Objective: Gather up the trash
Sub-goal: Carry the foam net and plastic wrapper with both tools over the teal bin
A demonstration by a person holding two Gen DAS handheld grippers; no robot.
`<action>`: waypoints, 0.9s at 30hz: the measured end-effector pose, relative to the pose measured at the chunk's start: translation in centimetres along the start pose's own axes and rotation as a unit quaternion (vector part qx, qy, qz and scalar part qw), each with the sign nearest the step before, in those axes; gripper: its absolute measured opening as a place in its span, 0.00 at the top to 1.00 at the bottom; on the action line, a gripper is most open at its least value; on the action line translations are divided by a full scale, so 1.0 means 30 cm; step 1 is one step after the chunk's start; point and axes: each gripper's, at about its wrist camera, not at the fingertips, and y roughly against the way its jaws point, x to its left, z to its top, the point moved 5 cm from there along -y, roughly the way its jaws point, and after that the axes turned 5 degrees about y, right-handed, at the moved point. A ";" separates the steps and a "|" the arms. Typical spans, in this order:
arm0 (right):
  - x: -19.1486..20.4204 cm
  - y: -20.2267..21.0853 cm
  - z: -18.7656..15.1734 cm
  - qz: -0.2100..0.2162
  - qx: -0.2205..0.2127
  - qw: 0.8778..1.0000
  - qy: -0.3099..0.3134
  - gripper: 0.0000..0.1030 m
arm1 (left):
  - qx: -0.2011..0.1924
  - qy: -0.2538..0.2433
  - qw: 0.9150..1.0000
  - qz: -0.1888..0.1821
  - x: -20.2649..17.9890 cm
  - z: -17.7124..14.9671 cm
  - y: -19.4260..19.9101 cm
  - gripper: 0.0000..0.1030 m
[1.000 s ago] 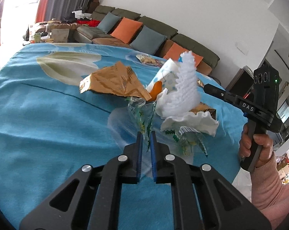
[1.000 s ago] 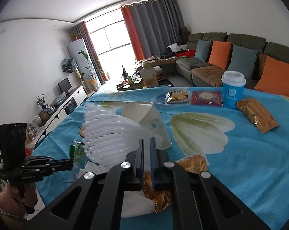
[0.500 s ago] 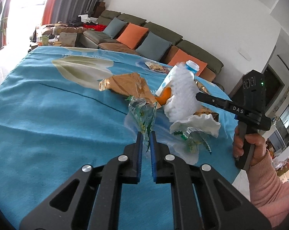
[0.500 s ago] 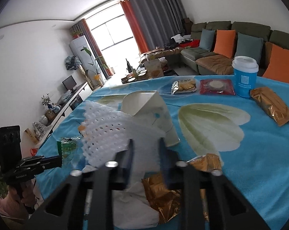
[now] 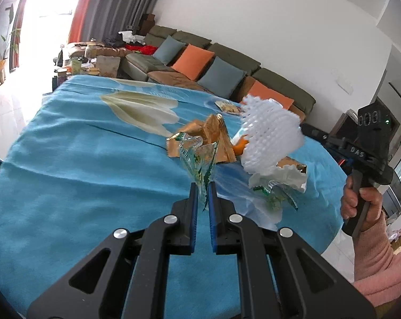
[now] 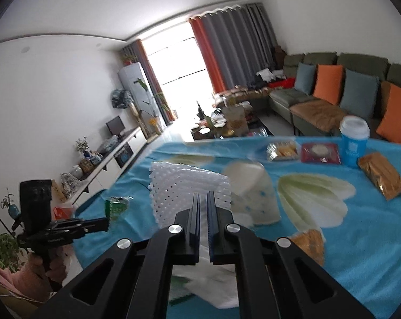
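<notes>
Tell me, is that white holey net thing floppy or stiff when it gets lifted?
Probably springy rather than limp: the white foam net keeps its tube shape while pinched in the right gripper. It likely weighs little, being mostly holes, and probably squashes easily.

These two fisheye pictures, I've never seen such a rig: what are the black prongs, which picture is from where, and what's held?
No robot here: a person holds a hand-held two-finger gripper in each hand, with a camera looking along its fingers. The black prongs at the bottom are those fingers.

In the left wrist view, the left gripper is shut on a clear green-printed wrapper. At the right edge is the person's other hand on a gripper handle.

In the right wrist view, the right gripper is shut on a white foam fruit net.

On the blue flowered tablecloth lie a tipped paper cup, a gold snack bag, a blue lidded cup and packaged snacks.
</notes>
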 end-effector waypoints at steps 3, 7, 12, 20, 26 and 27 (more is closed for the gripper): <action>0.062 0.008 0.024 0.013 -0.010 1.000 0.014 0.96 | -0.013 0.002 1.000 0.005 0.021 0.004 0.047 0.92; 0.164 -0.017 0.057 0.038 -0.015 0.998 0.037 0.96 | -0.029 0.008 0.999 0.015 0.059 0.012 0.112 0.92; 0.280 -0.093 0.074 0.070 -0.009 0.996 0.052 0.96 | -0.055 0.017 0.997 0.043 0.134 0.023 0.208 0.92; 0.476 -0.273 0.089 0.121 0.021 0.990 0.069 0.96 | -0.085 0.051 0.990 0.098 0.307 0.018 0.353 0.92; 0.607 -0.386 0.111 0.149 0.037 0.984 0.089 0.96 | -0.106 0.082 0.981 0.143 0.448 0.007 0.465 0.92; 0.631 -0.411 0.117 0.154 0.040 0.983 0.093 0.96 | -0.109 0.087 0.979 0.151 0.471 0.006 0.482 0.92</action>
